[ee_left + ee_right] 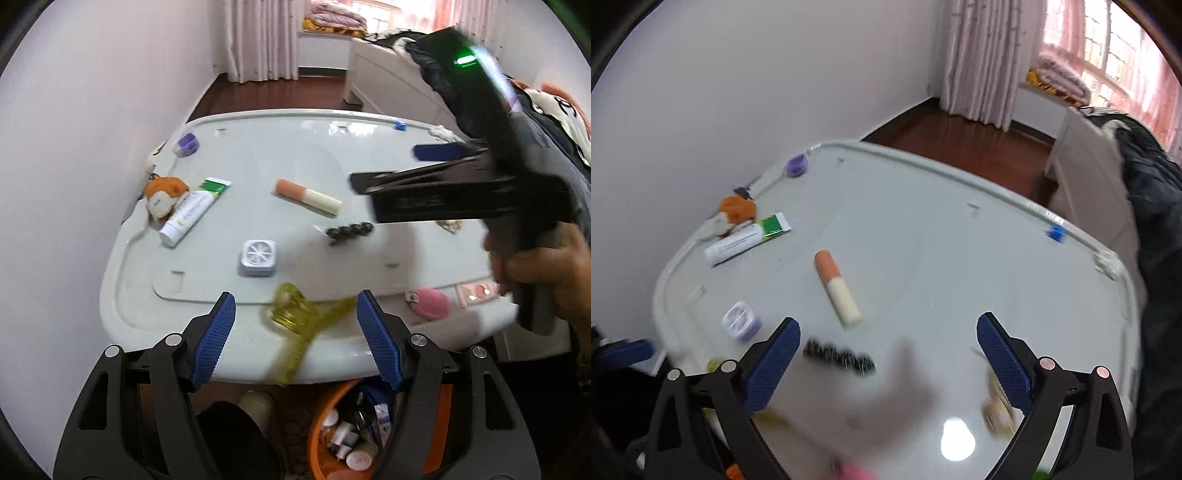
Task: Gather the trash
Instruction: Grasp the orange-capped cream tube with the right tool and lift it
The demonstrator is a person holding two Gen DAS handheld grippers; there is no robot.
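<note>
Both grippers stand released. Left gripper (295, 325) hangs over the near edge of the table (258, 155), its blue pads apart; a yellow clip (295, 317), blurred, shows between them, and whether it touches either pad cannot be told. Right gripper (888, 358) has its pads spread wide above the table with nothing pressed between them; a black comb-like piece (838, 360), blurred, lies on the table between them, nearer the left pad. In the left wrist view the right gripper (384, 168) reaches in from the right, gripped by a hand (539, 273).

Count on the white table: one orange-and-cream tube (308, 197) near the middle; one white-and-green tube (192, 212) at the left; one orange plush toy (164, 195) touching that tube's left side; one white square box (258, 257) near the middle, on the near side; one purple item (186, 144) at the far left corner; one small blue block (400, 125) on the far rim; one pink round thing (430, 302) near the right near edge, with one pink card (476, 293) just to its right.

Under the near edge stands one orange basket (317, 424) holding small bottles and packets, too jumbled to count. To its left a dark shoe (236, 435) shows on the floor.
</note>
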